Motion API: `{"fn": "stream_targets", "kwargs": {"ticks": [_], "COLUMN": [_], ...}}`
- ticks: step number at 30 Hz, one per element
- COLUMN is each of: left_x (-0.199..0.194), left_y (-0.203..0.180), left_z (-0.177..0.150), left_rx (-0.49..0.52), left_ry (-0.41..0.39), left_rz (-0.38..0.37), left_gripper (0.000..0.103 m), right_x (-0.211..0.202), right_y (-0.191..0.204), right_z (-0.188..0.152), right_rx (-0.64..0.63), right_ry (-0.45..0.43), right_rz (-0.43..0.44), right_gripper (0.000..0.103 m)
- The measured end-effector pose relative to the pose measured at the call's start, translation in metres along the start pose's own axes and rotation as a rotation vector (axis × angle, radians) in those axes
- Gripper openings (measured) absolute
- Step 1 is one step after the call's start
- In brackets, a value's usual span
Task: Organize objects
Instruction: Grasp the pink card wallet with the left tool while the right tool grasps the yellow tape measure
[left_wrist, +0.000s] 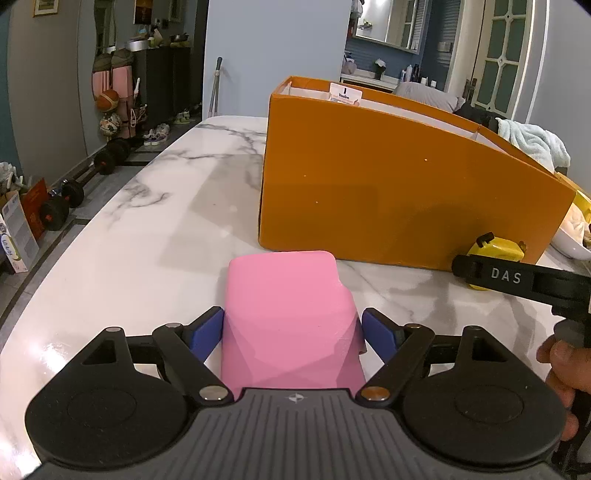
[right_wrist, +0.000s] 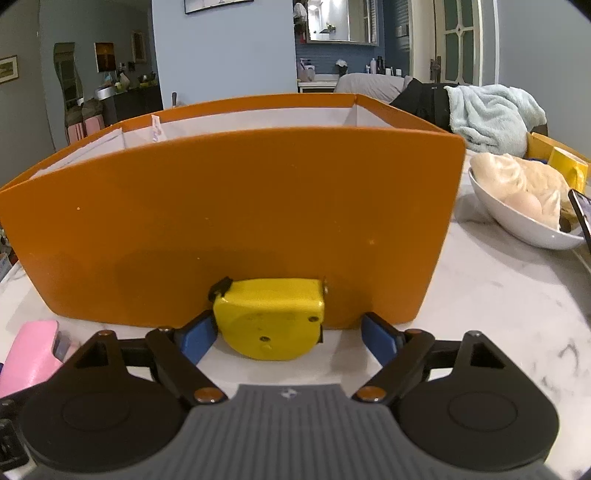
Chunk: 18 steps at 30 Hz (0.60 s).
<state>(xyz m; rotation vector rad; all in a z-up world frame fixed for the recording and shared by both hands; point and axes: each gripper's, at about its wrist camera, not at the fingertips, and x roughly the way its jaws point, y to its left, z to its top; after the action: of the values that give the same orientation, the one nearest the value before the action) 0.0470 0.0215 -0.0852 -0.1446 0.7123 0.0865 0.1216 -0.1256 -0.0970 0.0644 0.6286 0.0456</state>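
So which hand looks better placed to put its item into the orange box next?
Probably the left. The left claw already brackets the pink case, both pads at its sides. The right claw touches the yellow tape measure on one side only, a gap remaining, tight against the box.

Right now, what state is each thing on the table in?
Orange box: open-topped, upright.
Pink case: lying flat, between the left hand-held gripper pads, which look in contact.
Yellow tape measure: against the box wall, one right hand-held gripper pad touching, other clear.
White bowl: filled.
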Motion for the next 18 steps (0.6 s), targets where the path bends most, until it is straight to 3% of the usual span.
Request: {"fn": "stream_targets", "kwargs": {"ticks": [4, 18], "left_x": [-0.001, -0.014], "left_y": [0.001, -0.002], "left_z": [0.0, -0.003], "left_rx": [-0.006, 0.019], "left_ry": [-0.002, -0.036], "left_rz": [-0.003, -0.022], "left_gripper": [0.095, 0.093], "right_x": [-0.005, -0.036], "right_y": [-0.004, -0.032], "right_z": [-0.002, -0.015], "right_rx": [0.002, 0.079], "right_ry": [-0.004, -0.002], "right_rz": [0.006, 0.07], "right_gripper": [0.058, 0.057]}}
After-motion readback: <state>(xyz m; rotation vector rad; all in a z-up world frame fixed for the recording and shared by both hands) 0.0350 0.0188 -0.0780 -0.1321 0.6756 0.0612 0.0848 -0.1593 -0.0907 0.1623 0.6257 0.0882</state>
